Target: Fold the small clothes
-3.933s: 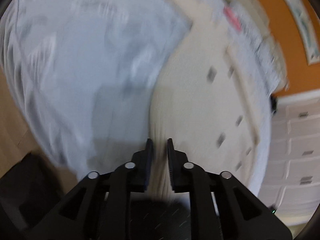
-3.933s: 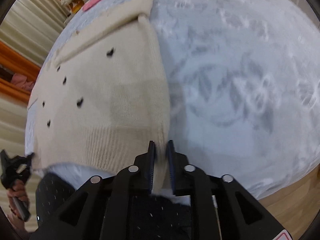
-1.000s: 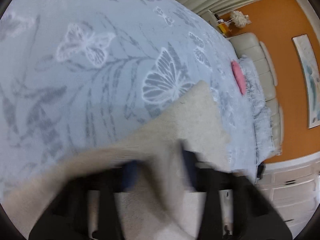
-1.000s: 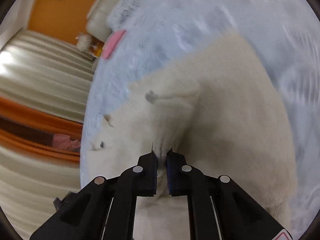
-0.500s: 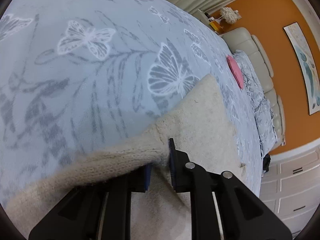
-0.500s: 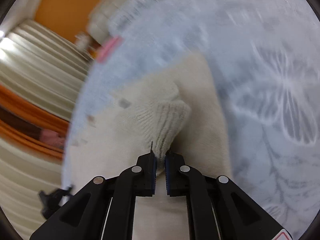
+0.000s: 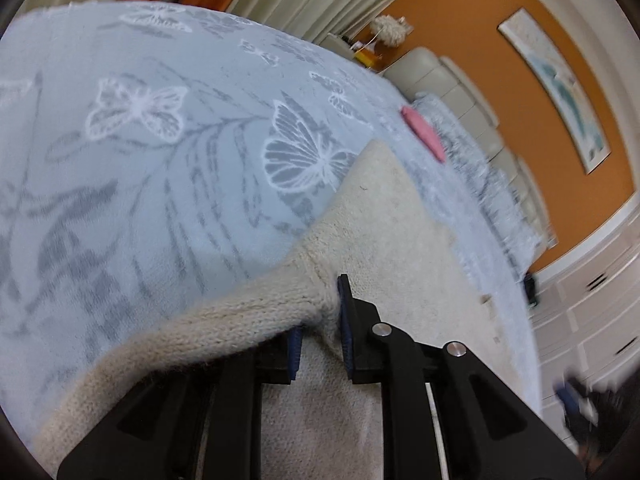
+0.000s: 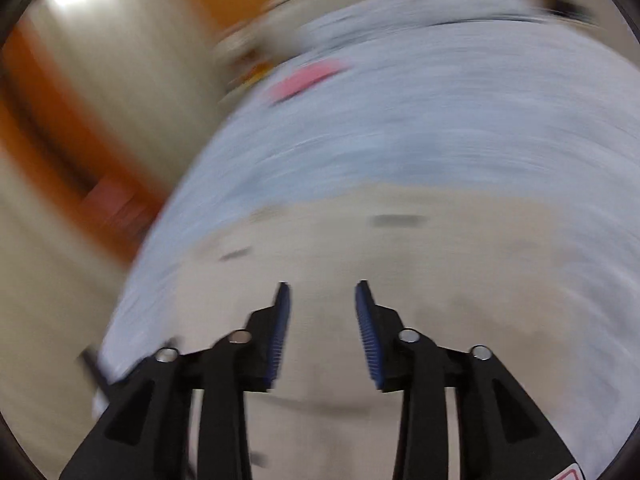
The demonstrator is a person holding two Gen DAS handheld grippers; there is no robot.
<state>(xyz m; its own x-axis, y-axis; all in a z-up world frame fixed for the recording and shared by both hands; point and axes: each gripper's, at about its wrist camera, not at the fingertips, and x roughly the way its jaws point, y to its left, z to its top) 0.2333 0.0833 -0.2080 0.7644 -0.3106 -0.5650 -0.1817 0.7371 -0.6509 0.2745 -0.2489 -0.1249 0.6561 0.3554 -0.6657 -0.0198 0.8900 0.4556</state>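
A cream knitted sweater [image 7: 384,240] lies on a light blue butterfly-print bedspread [image 7: 140,140]. My left gripper [image 7: 320,312] is shut on the sweater's ribbed hem, which drapes over the left finger and hides it. In the blurred right wrist view the sweater [image 8: 440,248] with small dark marks lies under my right gripper [image 8: 322,300], which is open and empty just above the fabric.
A pink object [image 7: 424,132] lies on the bedspread beyond the sweater, also in the right wrist view [image 8: 308,76]. A cream headboard [image 7: 452,84], orange wall and a picture [image 7: 560,88] stand behind. White drawers [image 7: 592,312] are at right. Curtains [image 8: 100,60] hang at left.
My right gripper has opened and let go of the sweater fold, and swings fast. My left gripper still holds the hem and has tilted up a little.
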